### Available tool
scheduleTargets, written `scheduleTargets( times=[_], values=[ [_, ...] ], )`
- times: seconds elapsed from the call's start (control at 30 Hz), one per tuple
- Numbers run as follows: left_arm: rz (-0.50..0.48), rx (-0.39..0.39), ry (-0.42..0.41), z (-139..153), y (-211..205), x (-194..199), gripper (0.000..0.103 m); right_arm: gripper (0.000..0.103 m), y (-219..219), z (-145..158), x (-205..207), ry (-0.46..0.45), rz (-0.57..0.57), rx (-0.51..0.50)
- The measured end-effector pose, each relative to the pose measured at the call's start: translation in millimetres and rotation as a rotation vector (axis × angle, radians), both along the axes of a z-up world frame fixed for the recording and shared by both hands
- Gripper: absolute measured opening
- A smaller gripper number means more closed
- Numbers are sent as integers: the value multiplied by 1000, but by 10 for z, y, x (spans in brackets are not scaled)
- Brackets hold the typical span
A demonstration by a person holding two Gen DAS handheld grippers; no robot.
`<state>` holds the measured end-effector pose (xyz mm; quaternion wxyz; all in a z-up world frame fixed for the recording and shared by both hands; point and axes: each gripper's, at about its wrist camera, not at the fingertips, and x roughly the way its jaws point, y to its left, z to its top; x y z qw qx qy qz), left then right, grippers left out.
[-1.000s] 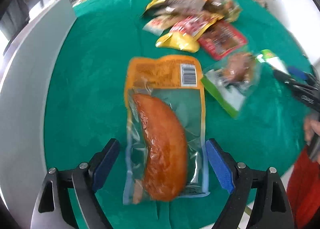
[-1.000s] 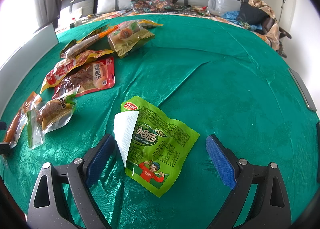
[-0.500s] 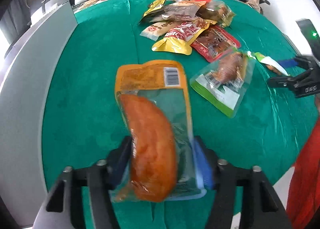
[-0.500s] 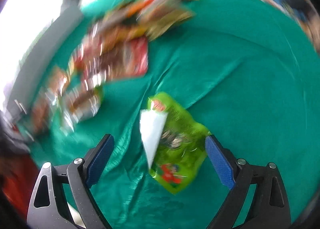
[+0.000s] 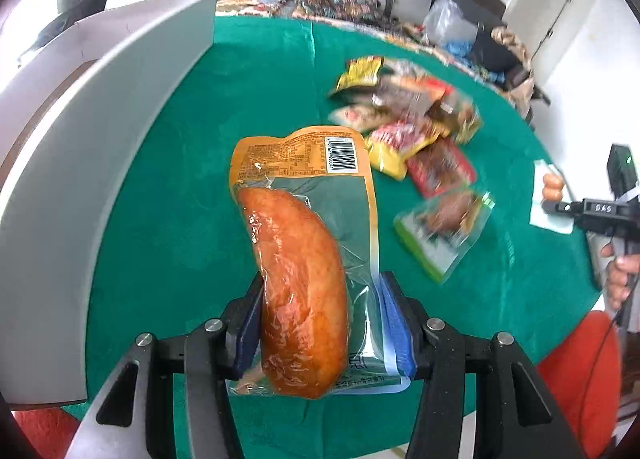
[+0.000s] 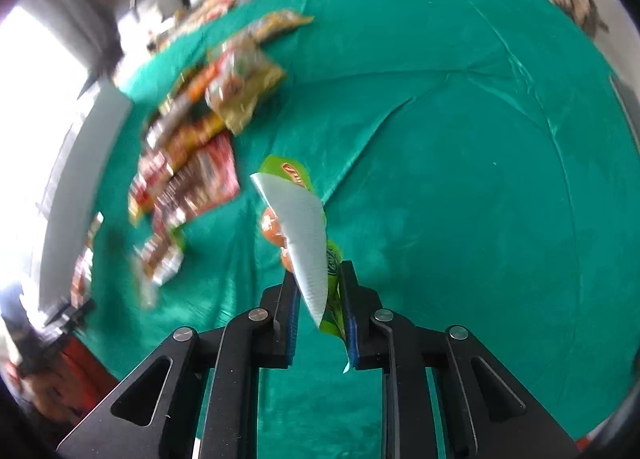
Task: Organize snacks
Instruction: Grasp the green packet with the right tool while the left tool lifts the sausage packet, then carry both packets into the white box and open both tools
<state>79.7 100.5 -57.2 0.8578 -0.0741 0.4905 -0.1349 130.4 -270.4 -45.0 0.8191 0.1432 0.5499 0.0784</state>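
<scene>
Green tablecloth (image 5: 168, 195); left-view-only sausage pack (image 5: 304, 259).

Loose pile of coloured foil snack packets (image 6: 192, 163) on the green-cloth worktop (image 6: 460, 179): motion-blurred in right wrist view, labels unreadable; also smeared in left wrist view (image 5: 416, 119). Green-and-white folded snack bag (image 6: 308, 243): lower part hidden btwn right gripper (image 6: 320, 311) pads; orange contents mostly covered by the white flap. Clear vacuum pack w/ orange sausage (image 5: 304, 279): bottom edges tucked behind left gripper (image 5: 320, 323) pads. Person's hand (image 5: 622, 275) cut off at frame edge.
</scene>
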Motion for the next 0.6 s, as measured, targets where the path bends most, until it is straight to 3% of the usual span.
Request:
scheduleTargets(
  times=[0.3,0.5,0.6],
  values=[
    [15,-97,-68,452,83,5,53,19,-169,243,-88,-44,-63,258],
    [60,-175,-134,887,398,21,53,19,52,468,-72,-61,-13,338],
    [107,-171,-165,1085,699,19,53,19,296,615,-9,-78,33,416]
  ],
)
